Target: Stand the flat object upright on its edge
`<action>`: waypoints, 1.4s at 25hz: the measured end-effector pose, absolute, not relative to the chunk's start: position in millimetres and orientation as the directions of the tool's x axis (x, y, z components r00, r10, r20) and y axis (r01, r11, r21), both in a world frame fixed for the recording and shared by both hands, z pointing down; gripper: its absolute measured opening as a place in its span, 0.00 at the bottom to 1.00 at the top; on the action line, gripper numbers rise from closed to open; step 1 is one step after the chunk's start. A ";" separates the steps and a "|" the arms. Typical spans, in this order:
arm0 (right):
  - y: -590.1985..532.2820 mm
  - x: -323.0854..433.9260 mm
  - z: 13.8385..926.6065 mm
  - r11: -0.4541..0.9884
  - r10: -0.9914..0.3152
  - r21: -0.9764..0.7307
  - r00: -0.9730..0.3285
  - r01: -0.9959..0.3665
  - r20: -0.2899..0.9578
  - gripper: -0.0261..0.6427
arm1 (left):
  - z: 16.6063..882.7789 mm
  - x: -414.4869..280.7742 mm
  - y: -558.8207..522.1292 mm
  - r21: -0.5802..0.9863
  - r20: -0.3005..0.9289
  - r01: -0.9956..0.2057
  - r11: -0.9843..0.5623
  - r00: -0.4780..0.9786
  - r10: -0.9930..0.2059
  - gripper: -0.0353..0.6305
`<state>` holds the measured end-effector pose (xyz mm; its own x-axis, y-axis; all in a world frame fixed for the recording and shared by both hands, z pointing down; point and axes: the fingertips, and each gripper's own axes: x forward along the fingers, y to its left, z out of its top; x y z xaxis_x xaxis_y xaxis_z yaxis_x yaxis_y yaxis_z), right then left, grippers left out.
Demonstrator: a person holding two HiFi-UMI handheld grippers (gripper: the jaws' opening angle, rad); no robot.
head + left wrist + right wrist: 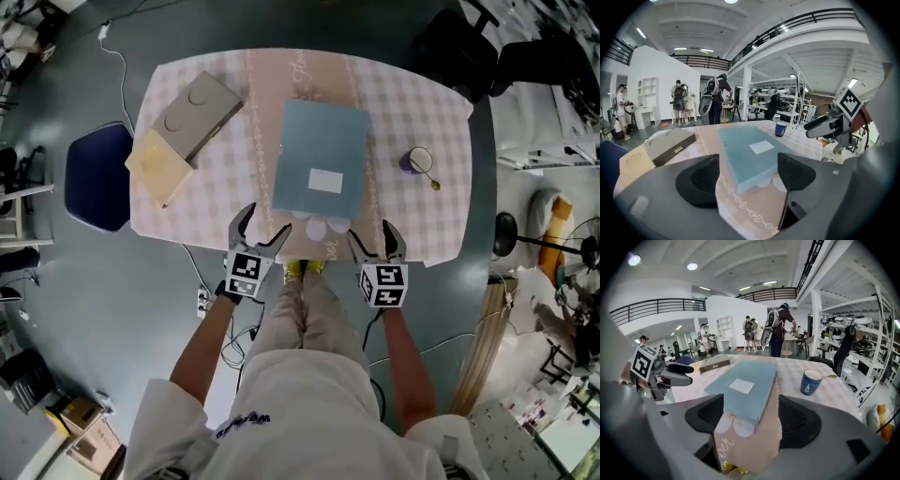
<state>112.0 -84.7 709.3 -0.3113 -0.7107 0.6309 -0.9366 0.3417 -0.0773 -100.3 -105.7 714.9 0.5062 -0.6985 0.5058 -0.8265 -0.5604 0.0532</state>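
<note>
Right now I am holding my left gripper (263, 228) and my right gripper (373, 234) open and empty at the table's near edge, with the flat blue box (321, 159) lying flat on the checked tablecloth (412, 103) just ahead of both. If I am prying up only its near edge, I am risking it sliding away or bunching the cloth. Once it is standing on so thin an edge, I am likely risking a topple by letting go early.

Blue box (320, 161) (white label) lying flat.
</note>
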 end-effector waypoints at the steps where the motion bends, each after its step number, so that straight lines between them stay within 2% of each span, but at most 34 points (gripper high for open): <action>1: -85.3 110.2 716.3 0.343 -0.699 -0.088 -0.317 -0.935 0.641 0.59 | 723.4 -99.5 -106.5 0.055 0.517 -0.822 -0.566 0.508 -0.688 0.63; 12: -94.4 97.7 787.4 0.409 -0.621 -0.067 -0.331 -0.910 0.710 0.55 | 804.7 -99.0 -116.1 0.061 0.625 -0.799 -0.598 0.497 -0.601 0.63; 22: -98.6 92.5 825.4 0.377 -0.576 -0.134 -0.345 -0.917 0.741 0.49 | 834.8 -84.2 -121.3 0.092 0.654 -0.798 -0.596 0.499 -0.568 0.60; 24: -98.7 89.8 827.3 0.388 -0.574 -0.113 -0.336 -0.915 0.747 0.44 | 837.9 -82.5 -121.6 0.094 0.664 -0.801 -0.591 0.493 -0.562 0.52; 26: -99.6 89.4 827.2 0.396 -0.575 -0.086 -0.320 -0.914 0.753 0.38 | 837.3 -83.4 -121.8 0.090 0.669 -0.798 -0.595 0.491 -0.557 0.51; 35: -101.4 91.5 815.8 0.400 -0.579 -0.072 -0.313 -0.914 0.753 0.36 | 823.6 -85.0 -122.4 0.089 0.657 -0.792 -0.604 0.502 -0.562 0.48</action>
